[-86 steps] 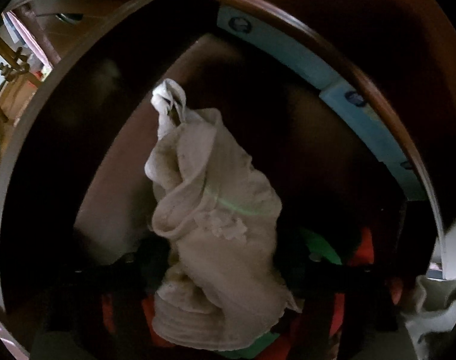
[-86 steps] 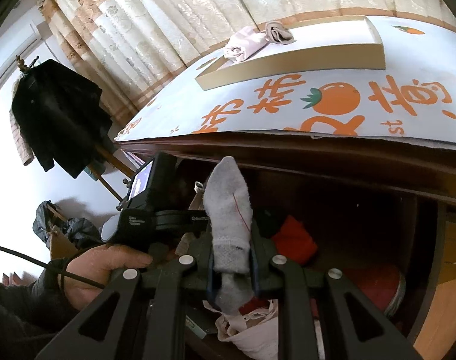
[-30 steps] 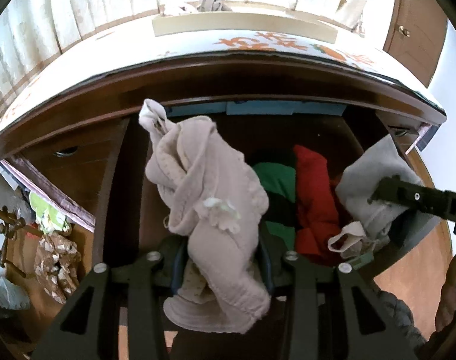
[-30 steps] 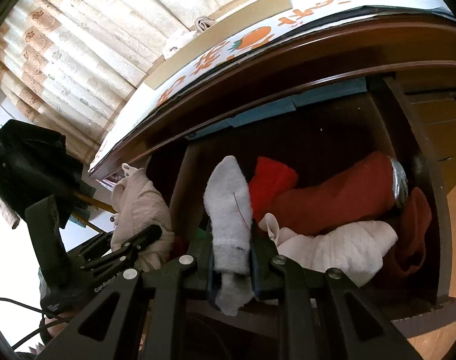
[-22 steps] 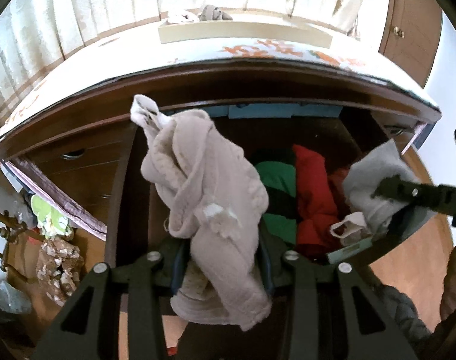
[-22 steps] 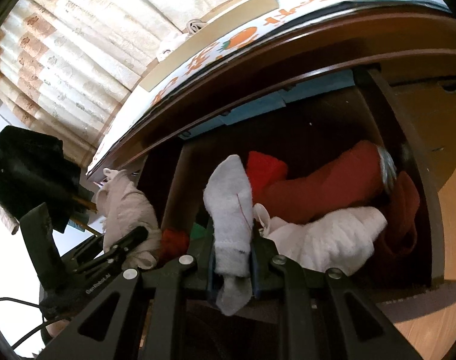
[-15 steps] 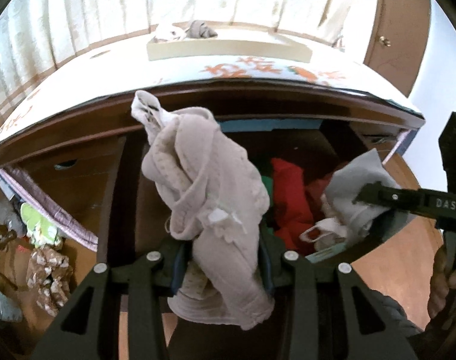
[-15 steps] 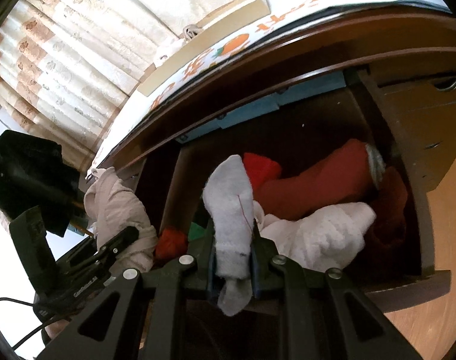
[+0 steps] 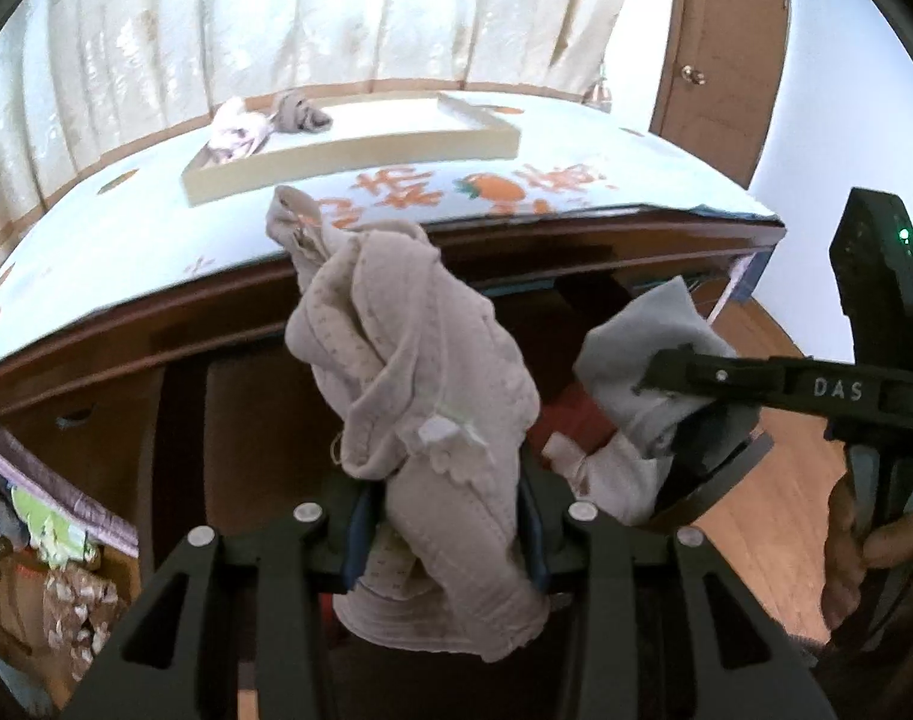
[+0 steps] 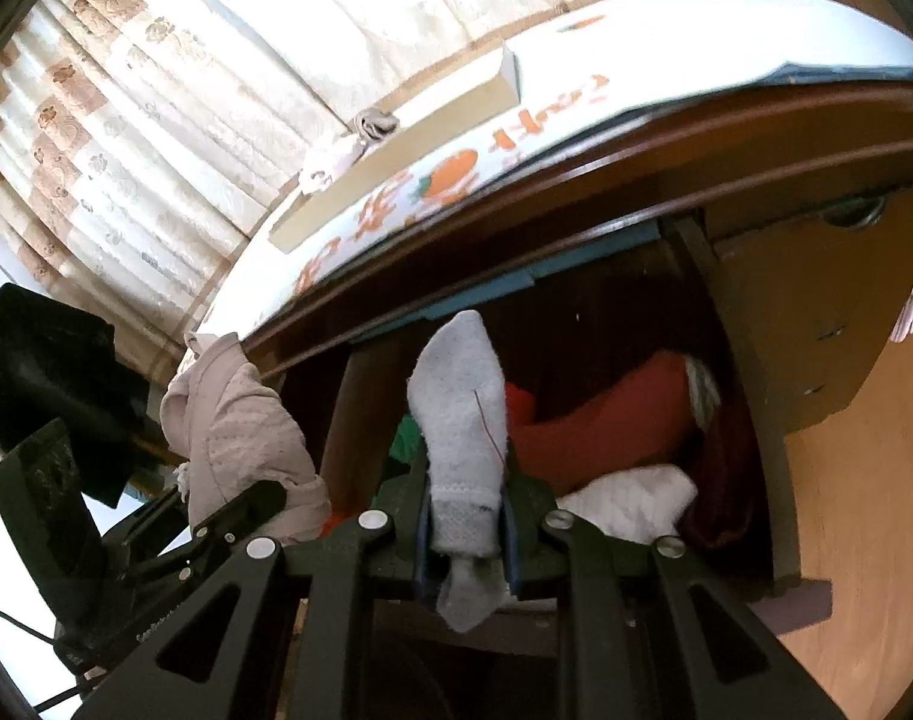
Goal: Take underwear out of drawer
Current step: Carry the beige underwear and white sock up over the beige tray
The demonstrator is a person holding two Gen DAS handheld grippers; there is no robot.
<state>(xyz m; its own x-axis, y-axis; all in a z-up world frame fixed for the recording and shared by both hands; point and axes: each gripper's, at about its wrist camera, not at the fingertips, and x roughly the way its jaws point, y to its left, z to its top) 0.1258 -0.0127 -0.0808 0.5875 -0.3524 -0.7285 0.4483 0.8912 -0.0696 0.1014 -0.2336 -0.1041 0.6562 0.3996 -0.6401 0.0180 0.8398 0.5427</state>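
My left gripper [image 9: 450, 522] is shut on a bunched beige piece of underwear [image 9: 408, 360], held up in front of the open wooden drawer [image 9: 258, 408]; the same garment [image 10: 234, 420] shows at the left of the right wrist view. My right gripper [image 10: 462, 531] is shut on a light grey sock [image 10: 462, 408] above the drawer [image 10: 750, 414]; in the left wrist view that sock [image 9: 642, 348] hangs from the black gripper at the right. Red, green and white clothes [image 10: 606, 420] lie in the drawer.
The dresser top carries a white cloth with orange print [image 9: 486, 192] and a shallow cream tray [image 9: 348, 150] holding two small garments [image 9: 258, 120]. Curtains hang behind. A dark coat [image 10: 42, 372] hangs at the left; wooden floor [image 10: 864, 510] and a door [image 9: 720, 54] lie to the right.
Both grippers have risen and drawn back from the drawer with their garments still held. The dresser top and tray have come further into view.
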